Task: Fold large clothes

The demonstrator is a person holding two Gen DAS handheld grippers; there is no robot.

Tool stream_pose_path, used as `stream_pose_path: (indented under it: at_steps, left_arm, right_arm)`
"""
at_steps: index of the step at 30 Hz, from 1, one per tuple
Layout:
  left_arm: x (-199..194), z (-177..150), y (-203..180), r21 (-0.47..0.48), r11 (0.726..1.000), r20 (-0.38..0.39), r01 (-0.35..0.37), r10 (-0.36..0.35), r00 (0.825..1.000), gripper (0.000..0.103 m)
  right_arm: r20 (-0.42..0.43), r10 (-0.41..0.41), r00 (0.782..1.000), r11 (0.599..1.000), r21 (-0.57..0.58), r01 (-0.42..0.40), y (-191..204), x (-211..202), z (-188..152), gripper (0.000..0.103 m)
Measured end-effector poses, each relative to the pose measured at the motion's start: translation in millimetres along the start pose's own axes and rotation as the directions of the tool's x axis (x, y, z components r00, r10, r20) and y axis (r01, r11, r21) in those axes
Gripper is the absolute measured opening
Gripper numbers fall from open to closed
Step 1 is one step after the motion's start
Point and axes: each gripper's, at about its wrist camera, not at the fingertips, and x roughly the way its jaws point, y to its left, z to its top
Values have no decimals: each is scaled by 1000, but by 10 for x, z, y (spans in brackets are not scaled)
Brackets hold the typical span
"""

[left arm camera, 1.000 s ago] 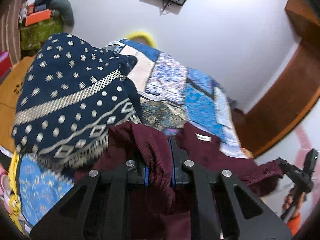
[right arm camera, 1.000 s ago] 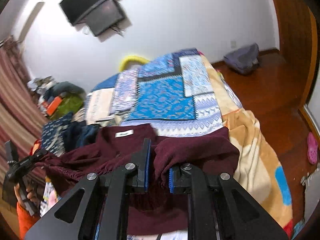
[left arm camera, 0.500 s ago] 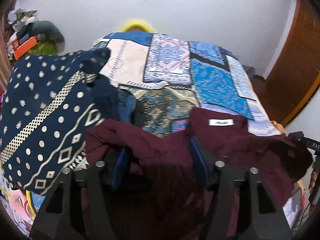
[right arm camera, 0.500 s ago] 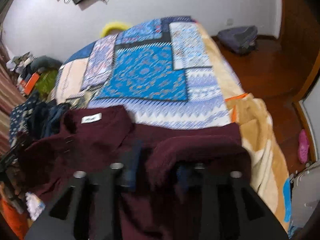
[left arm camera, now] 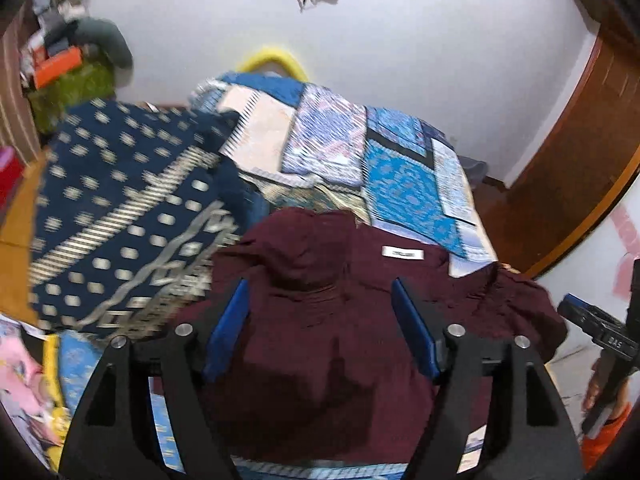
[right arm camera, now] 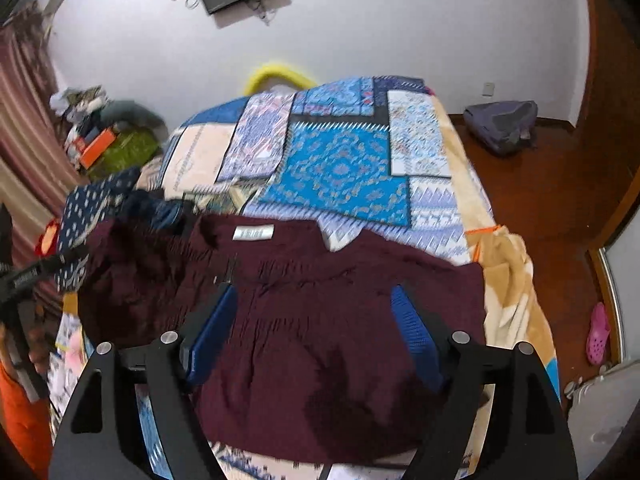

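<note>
A maroon garment [left arm camera: 320, 360] with a white neck label [left arm camera: 402, 254] lies spread across the near end of the bed. My left gripper [left arm camera: 320, 316] hovers over its left part. Its jaws are opening, and the blue pads [left arm camera: 230, 320] stand wide apart, clear of the cloth. In the right wrist view the same garment [right arm camera: 320, 360] and label [right arm camera: 253, 233] lie under my right gripper [right arm camera: 314, 324]. Its jaws are also opening, with the pads [right arm camera: 416, 336] pressing on nothing. Each gripper shows at the edge of the other's view: the right gripper [left arm camera: 600, 332] and the left gripper [right arm camera: 24, 280].
A navy patterned cloth [left arm camera: 120, 208] is heaped at the bed's left, touching the garment. The patchwork bedspread [right arm camera: 340, 168] stretches to the far wall. A grey backpack [right arm camera: 500, 124] and a pink slipper [right arm camera: 598, 332] lie on the wooden floor at right. A pile of clutter [left arm camera: 68, 76] stands at far left.
Both grippers were shut on bunched folds of the maroon garment. They have let go and opened wide, and the garment now lies flatter on the bed. Both hands drew back slightly.
</note>
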Motion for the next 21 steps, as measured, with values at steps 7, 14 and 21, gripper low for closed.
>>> stream_pose_path:
  at_steps: [7, 14, 21]
  left_arm:
    - [-275, -479, 302, -6, 998, 44, -55, 56, 997, 90]
    - [-74, -1136, 782, -189, 979, -47, -74, 66, 997, 90]
    - [379, -1368, 942, -355, 935, -104, 13, -53, 993, 90]
  right_arm:
    - [-77, -23, 997, 999, -48, 19, 101, 156, -388, 76]
    - [-124, 2, 992, 1000, -25, -5, 119, 221, -686, 76]
    - [-147, 22, 989, 1000, 16, -20, 115, 307, -797, 76]
